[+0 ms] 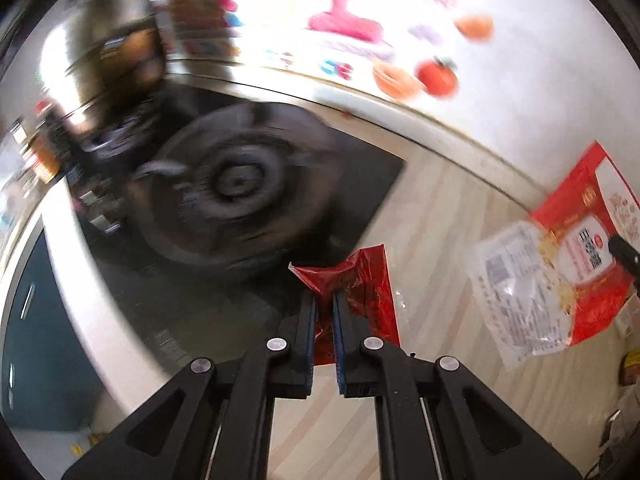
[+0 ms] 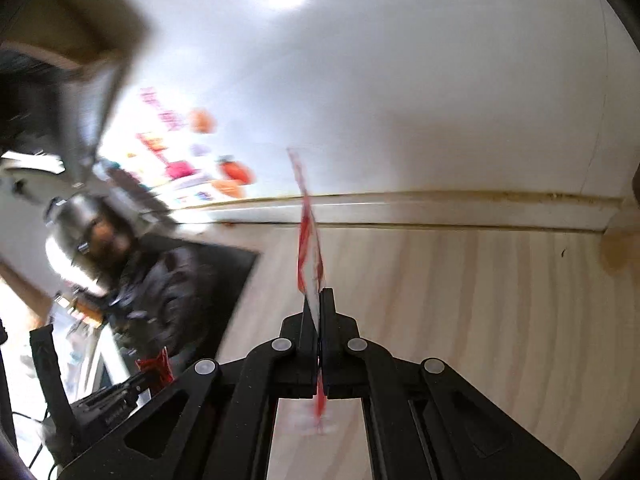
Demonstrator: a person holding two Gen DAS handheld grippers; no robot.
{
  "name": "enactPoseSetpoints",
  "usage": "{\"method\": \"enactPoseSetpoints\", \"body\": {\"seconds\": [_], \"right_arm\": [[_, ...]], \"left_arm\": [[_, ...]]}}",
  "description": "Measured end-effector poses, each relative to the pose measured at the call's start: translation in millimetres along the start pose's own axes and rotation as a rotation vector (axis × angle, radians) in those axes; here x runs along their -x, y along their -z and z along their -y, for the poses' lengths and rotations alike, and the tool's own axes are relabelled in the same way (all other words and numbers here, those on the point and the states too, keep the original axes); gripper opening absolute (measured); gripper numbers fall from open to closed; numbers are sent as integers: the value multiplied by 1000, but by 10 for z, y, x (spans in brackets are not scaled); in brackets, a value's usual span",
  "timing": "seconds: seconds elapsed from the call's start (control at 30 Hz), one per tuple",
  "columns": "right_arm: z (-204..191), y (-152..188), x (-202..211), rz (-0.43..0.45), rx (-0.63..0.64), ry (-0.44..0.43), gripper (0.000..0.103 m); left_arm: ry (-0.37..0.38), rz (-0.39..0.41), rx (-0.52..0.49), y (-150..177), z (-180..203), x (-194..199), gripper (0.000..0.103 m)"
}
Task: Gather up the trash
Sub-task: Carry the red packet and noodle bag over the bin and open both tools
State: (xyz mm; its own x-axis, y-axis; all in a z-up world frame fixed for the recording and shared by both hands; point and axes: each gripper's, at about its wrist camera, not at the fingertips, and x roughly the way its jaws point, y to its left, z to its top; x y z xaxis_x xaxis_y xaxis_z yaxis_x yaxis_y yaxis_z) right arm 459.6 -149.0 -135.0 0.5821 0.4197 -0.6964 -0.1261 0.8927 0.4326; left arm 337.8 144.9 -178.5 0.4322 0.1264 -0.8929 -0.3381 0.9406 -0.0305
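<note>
My left gripper [image 1: 324, 298] is shut on a crumpled red foil wrapper [image 1: 366, 284] and holds it above the pale wood counter [image 1: 440, 216]. My right gripper [image 2: 320, 294] is shut on a red and clear plastic food bag [image 2: 308, 236], seen edge-on and standing up from the fingers. In the left wrist view that same bag [image 1: 560, 264] hangs at the far right, flat-on, with a black fingertip [image 1: 624, 254] of the right gripper on it. In the right wrist view the left gripper [image 2: 120, 396] with its red wrapper [image 2: 156, 364] shows at the lower left.
A black stovetop with a round burner [image 1: 236, 184] lies to the left of the counter, with a steel pot [image 1: 108, 40] behind it, all blurred. A white wall with colourful fruit stickers [image 1: 436, 76] runs along the back. The counter's front edge [image 1: 92, 300] drops to a dark cabinet.
</note>
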Motion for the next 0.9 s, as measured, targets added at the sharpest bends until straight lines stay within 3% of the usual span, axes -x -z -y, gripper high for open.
{"method": "enactPoseSetpoints", "body": {"seconds": [0.23, 0.43, 0.53, 0.67, 0.77, 0.9], "right_arm": [[-980, 511, 533, -58, 140, -153, 0], [-2149, 1400, 551, -198, 297, -287, 0], [-2596, 1958, 371, -276, 357, -320, 0], [-3186, 2980, -66, -405, 448, -340, 0], [-3495, 3762, -567, -489, 528, -313, 0], [-3594, 4863, -1302, -622, 598, -257, 0]], "left_arm": [[-69, 51, 196, 602, -1265, 783, 5], [-158, 16, 353, 1398, -2345, 1119, 5], [-209, -41, 434, 1901, -2906, 1048, 5], [-248, -134, 548, 2628, -3580, 754, 5], [-243, -216, 648, 3213, -4077, 302, 5], [-229, -301, 735, 3886, -4544, -383, 5]]}}
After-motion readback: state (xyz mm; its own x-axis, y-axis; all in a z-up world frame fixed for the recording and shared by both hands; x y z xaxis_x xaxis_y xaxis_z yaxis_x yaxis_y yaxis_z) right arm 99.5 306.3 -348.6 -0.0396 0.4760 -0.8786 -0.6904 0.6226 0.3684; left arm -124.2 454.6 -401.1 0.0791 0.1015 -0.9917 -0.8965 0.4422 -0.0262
